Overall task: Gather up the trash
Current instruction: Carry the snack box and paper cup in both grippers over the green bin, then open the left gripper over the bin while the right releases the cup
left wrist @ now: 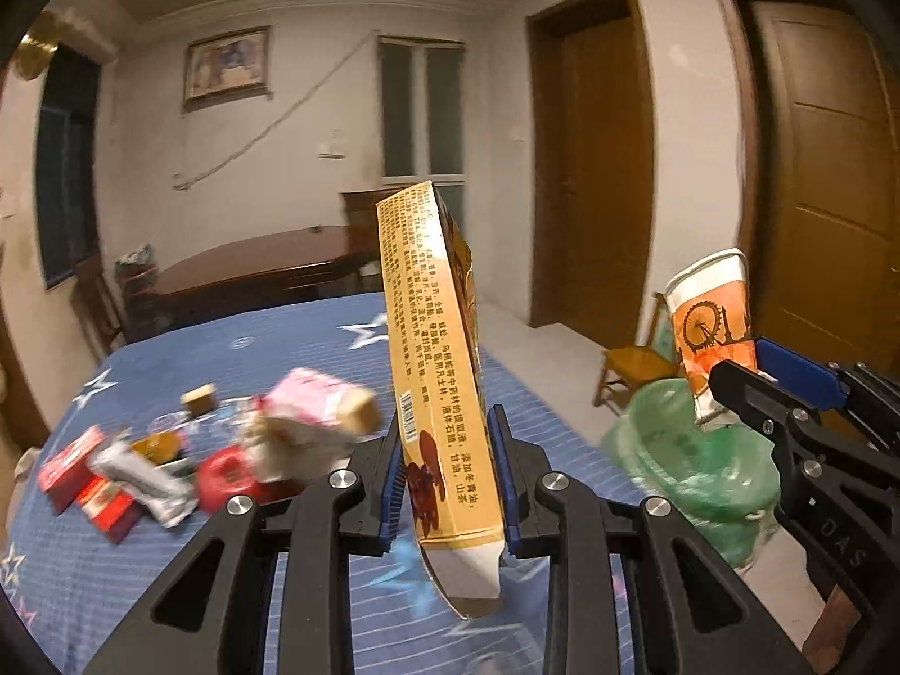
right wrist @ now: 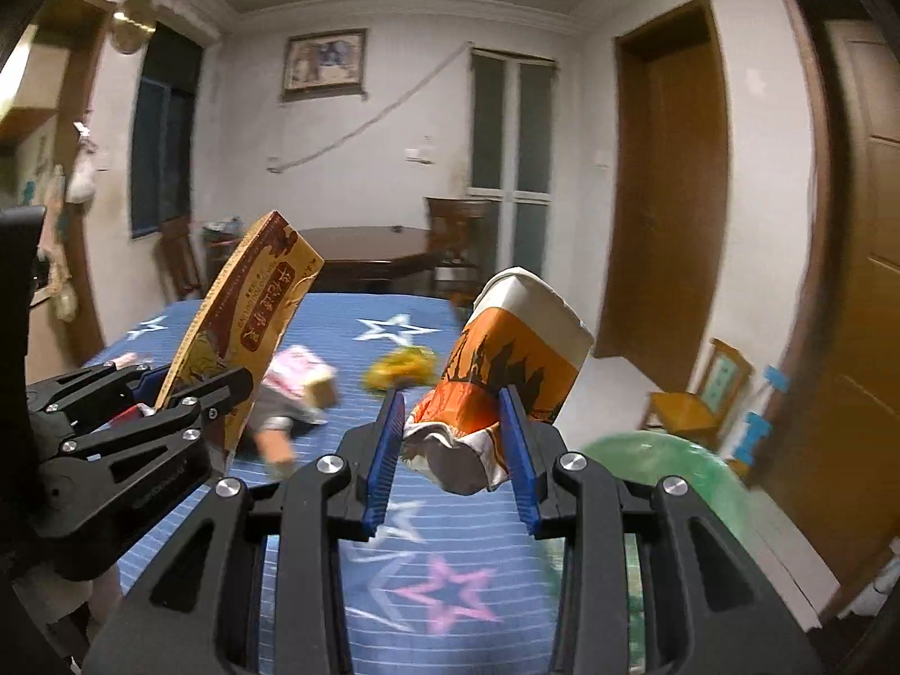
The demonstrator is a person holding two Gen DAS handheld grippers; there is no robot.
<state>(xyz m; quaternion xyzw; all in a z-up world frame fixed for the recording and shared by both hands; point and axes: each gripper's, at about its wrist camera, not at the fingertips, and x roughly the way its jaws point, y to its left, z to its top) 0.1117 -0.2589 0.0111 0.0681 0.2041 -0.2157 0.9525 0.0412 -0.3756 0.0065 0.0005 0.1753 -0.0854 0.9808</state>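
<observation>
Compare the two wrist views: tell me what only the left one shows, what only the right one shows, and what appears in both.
Only the left wrist view shows the red boxes, the round red item and the small tan block on the bedspread.

Only the right wrist view shows the yellow wrapper and the pink star printed on the cloth.

Both show the left gripper clamping the yellow box, the right gripper clamping the crushed paper cup, the pink packet, the green bag-lined bin and the blue bedspread.
</observation>
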